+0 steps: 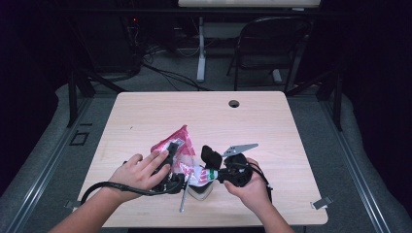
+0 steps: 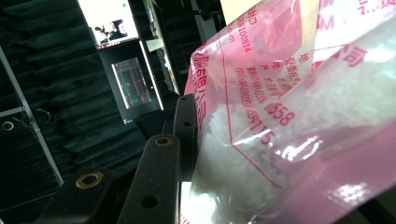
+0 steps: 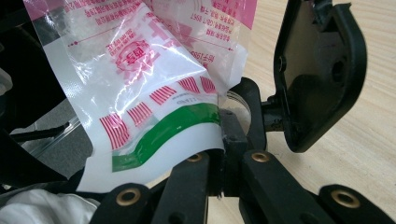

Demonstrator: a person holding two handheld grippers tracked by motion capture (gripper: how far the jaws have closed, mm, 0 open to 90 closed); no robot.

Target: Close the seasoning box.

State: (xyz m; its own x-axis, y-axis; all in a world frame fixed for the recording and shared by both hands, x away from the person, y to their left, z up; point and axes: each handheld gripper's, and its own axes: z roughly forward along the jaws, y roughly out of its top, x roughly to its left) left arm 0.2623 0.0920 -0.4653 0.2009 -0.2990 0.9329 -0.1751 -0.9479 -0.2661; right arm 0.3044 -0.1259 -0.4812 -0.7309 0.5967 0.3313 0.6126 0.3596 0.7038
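**benchguy:** So where was it at? From above, both grippers were on the pink plastic bag (image 1: 177, 148) at the near middle of the table (image 1: 272, 121). The left gripper (image 1: 171, 151) was clamped on the bag's upper body, jaws part-way in with the film between them. The right gripper (image 1: 214, 173) was pinched tight on the bag's lower edge, by the green stripe.

**tinker_k:** Agreed, so the grasping part looked done. Whatever comes out of it, pouring or tearing, I'd guess hadn't started; I couldn't see an open mouth anywhere.

**benchguy:** How did the bag look close up?

**tinker_k:** Clear film with pink and red print, crinkly, and white granules (image 2: 224, 154) bunched inside against the left jaw. Lower end was white with red bars and that green band (image 3: 173, 126). There's a small pale container (image 1: 200, 191) just under it, near edge, probably the target.
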